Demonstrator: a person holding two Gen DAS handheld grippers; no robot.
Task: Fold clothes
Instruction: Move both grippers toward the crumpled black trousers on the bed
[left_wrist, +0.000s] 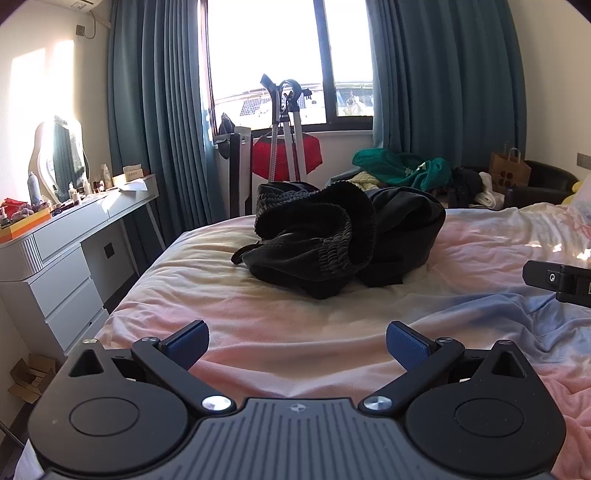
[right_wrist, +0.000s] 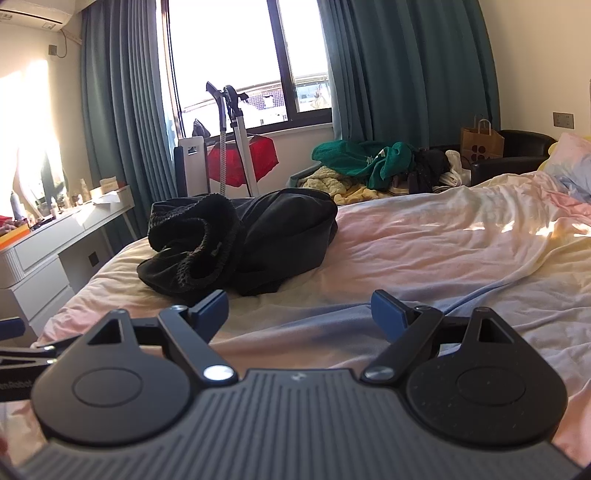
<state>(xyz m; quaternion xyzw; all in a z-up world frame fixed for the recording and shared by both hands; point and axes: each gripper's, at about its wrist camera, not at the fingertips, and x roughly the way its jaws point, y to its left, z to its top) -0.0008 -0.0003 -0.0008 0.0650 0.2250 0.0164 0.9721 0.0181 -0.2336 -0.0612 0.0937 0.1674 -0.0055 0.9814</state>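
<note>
White dresser (left_wrist: 70, 254), teal curtains (left_wrist: 155, 110) — paper bag (right_wrist: 481, 142) on armchair (right_wrist: 517, 155).

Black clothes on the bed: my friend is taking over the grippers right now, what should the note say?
Left gripper: open, empty, low over the bedsheet.
Right gripper: open, empty, beside it.
Black clothes: one crumpled heap ahead of both grippers, nearer the left one.
Green garment: in a separate pile beyond the bed.
Done: nothing folded yet.
Left: pick up the black heap, spread it flat, fold it.
</note>
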